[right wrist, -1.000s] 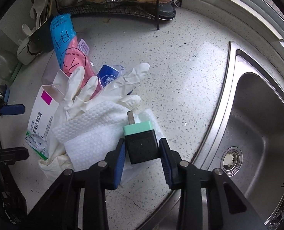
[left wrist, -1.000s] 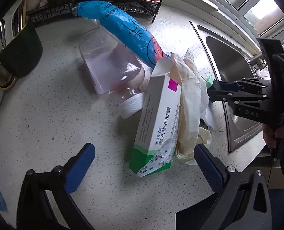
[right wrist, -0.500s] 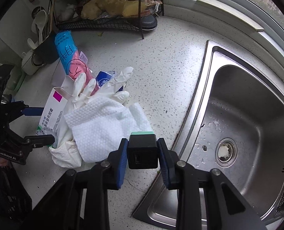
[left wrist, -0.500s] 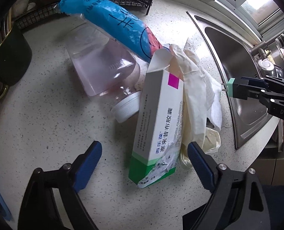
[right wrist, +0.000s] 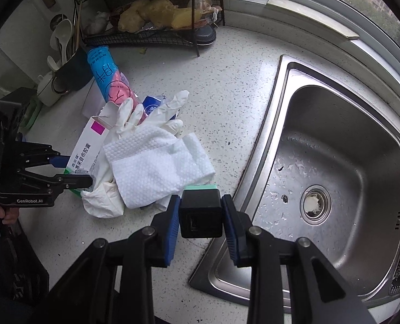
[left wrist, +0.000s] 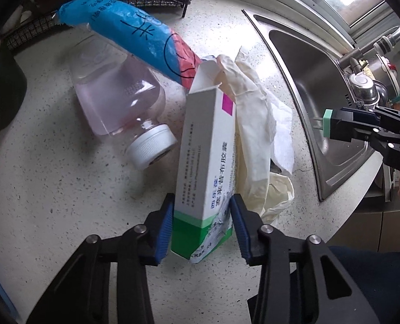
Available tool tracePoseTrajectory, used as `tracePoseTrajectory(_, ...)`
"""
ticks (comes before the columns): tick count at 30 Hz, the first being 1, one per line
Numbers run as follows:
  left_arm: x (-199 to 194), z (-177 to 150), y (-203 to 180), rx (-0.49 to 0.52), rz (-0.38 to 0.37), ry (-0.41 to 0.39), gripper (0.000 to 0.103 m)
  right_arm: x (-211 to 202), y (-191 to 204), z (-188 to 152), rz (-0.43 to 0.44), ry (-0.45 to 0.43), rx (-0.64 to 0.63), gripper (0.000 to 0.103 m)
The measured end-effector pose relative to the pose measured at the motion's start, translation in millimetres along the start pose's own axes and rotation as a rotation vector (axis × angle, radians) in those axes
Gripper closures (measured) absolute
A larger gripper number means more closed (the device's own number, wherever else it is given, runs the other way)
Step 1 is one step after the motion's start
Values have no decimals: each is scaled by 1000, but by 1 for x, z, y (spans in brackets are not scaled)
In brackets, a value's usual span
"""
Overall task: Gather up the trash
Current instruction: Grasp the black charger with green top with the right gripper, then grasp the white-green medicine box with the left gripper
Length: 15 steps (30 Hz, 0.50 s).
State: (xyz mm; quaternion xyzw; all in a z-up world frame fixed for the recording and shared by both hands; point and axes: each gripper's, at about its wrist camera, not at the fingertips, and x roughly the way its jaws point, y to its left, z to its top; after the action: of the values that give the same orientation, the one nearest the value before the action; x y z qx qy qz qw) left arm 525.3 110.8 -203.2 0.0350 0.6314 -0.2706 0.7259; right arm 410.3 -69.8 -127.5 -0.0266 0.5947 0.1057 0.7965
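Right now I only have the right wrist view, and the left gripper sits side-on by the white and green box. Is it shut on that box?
Observer: Yes. In the left wrist view the left gripper has both blue pads pressed against the box at its green end.
Operator: Anything hidden behind the box?
Observer: A clear bottle of pinkish liquid with a white cap, lying on its side.
Operator: And the black block, its far face?
Observer: Two metal prongs stick out of its green end.
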Motion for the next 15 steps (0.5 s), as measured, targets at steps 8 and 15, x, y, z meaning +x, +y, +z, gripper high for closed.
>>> tracePoseTrajectory(8, -20, -2, -9, -35, 48, -54, 70, -14, 9, -1, 15, -36, -25, 74)
tracePoseTrajectory(15, -54, -11, -25, -13, 126, -99, 77, -28, 14, -7, 33, -63, -56, 74)
